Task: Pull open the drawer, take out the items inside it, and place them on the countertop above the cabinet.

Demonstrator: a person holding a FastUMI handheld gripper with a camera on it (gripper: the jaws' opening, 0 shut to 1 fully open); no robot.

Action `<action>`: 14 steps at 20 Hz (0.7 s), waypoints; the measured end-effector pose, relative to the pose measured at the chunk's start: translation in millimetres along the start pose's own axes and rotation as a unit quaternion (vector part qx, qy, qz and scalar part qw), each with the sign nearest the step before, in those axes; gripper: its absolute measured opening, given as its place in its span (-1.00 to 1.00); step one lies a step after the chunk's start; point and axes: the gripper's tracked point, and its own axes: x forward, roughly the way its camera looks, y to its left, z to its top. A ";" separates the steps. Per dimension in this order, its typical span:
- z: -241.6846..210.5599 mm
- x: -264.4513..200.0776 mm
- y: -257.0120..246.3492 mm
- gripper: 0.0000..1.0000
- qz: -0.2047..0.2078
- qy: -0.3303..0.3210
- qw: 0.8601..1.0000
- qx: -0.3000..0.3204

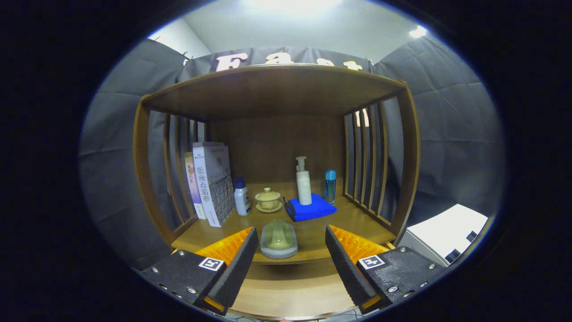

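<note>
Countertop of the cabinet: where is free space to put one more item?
Bare wood lies on the countertop between the blue cloth and the right slats, and left of the soap dish before the books. The back row, bottle to cup, is crowded. The open hand-held gripper flanks the dish.

We see a stand of upright books (210, 183) at nine o'clock, with a small white bottle with a blue cap (241, 197) just beside them and a lidded yellow cup on its saucer (268, 200) next along. Toward three o'clock a white pump bottle (303, 182) stands on a folded blue cloth (311, 209), a slim blue bottle (330, 185) near it. A white box (447, 235) sits at four o'clock.
</note>
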 end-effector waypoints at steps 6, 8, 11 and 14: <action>-32.3 -25.0 9.2 0.88 0.008 -0.020 1.000 -0.020; -40.8 -35.2 11.7 0.88 0.009 -0.031 0.999 -0.016; -55.3 -50.3 10.8 0.87 0.005 -0.047 0.999 -0.016; -77.8 -62.1 11.3 0.88 0.007 -0.046 0.999 -0.015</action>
